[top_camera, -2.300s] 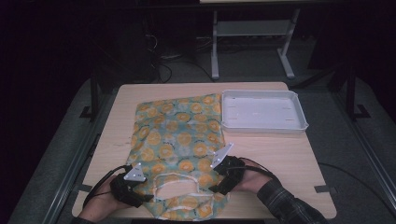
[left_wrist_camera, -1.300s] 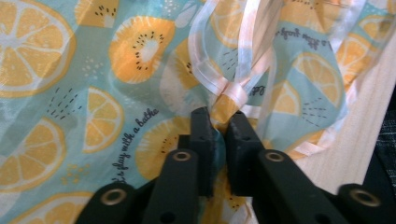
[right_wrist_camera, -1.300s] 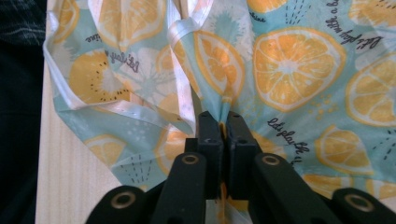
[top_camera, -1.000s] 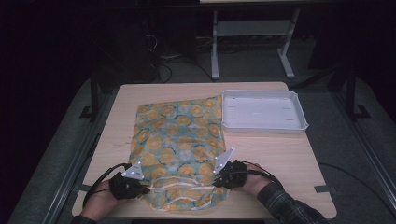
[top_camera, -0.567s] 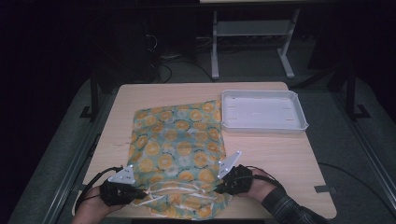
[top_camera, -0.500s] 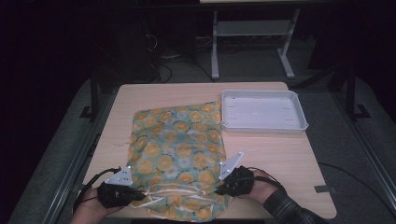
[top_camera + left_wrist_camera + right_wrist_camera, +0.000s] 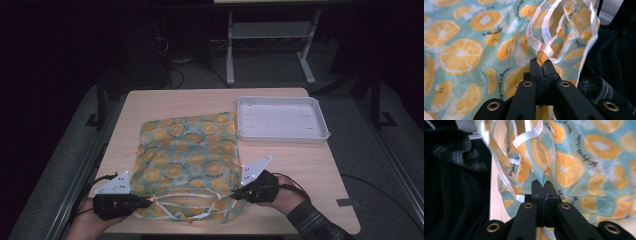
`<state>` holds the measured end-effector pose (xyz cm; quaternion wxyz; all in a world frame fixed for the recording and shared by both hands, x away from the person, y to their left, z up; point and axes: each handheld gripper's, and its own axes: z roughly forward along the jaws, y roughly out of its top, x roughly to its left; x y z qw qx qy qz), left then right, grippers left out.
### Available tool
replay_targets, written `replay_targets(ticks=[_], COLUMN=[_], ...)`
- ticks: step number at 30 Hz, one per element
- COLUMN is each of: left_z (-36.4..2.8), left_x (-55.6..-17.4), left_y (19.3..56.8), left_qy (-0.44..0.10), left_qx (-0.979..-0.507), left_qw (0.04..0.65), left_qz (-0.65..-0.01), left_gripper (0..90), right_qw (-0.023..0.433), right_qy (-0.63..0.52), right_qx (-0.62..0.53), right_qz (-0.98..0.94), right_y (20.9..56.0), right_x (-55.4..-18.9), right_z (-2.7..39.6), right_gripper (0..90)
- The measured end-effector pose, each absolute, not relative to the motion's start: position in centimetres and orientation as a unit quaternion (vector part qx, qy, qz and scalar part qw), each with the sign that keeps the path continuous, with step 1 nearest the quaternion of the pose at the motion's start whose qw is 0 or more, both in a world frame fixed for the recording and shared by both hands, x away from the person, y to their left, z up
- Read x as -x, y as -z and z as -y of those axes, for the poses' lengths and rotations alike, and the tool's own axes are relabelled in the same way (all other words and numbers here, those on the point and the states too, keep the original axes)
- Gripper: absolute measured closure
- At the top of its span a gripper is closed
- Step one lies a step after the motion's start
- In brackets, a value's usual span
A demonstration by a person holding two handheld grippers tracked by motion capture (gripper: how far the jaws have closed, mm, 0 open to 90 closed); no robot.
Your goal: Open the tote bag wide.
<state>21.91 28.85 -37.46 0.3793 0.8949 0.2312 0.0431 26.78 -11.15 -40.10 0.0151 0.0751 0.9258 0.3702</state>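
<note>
Dark room all round, w/ a pale wood table [image 7: 320, 165] lit in the middle. On it lies a bag [image 7: 187, 155] printed w/ orange slices, its open end near the person's edge, a white tray [image 7: 281, 119] just beside its far corner. Left gripper [image 7: 142, 201] is pinched tight on one near corner, right gripper [image 7: 237, 194] pinched tight on the other.

Bag looks thin, soft and light, prob. floppy and a bit slippery, so I think corners by the rim are the best spots to grab.

High view shows the whole bag and tray. Left gripper view shows a white ribbon handle [image 7: 545, 48] bunched right at the jaws; right gripper view shows a cloth fold [image 7: 543, 178] nipped there.
</note>
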Motion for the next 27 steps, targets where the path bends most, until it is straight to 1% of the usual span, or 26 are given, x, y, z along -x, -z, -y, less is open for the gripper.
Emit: replay_targets(ticks=[7, 18, 21, 26, 27], left_z=[-29.2, -29.3, -29.2, -29.5, -29.6], left_x=[-23.5, -28.0, -29.1, -31.4, -32.0], left_y=[35.8, 33.4, 33.0, 33.3, 33.4], left_qy=[-0.063, -0.088, -0.092, -0.094, -0.093], left_qx=[-0.881, -0.860, -0.856, -0.846, -0.844], left_qw=[0.401, 0.433, 0.437, 0.440, 0.442], left_qz=[-0.244, -0.256, -0.262, -0.285, -0.289], left_gripper=[89.1, 89.1, 89.1, 89.1, 89.1], right_qw=[0.040, 0.077, 0.082, 0.103, 0.115], right_qy=[-0.388, -0.414, -0.421, -0.424, -0.421], right_qx=[-0.085, -0.120, -0.131, -0.152, -0.161], right_qz=[-0.917, -0.899, -0.894, -0.887, -0.885], right_y=[38.3, 36.1, 35.8, 35.9, 36.2], right_x=[-28.3, -32.0, -33.0, -34.9, -35.7], right_z=[11.2, 11.3, 11.2, 10.9, 10.8], right_gripper=[89.1, 89.1, 89.1, 89.1, 89.1])
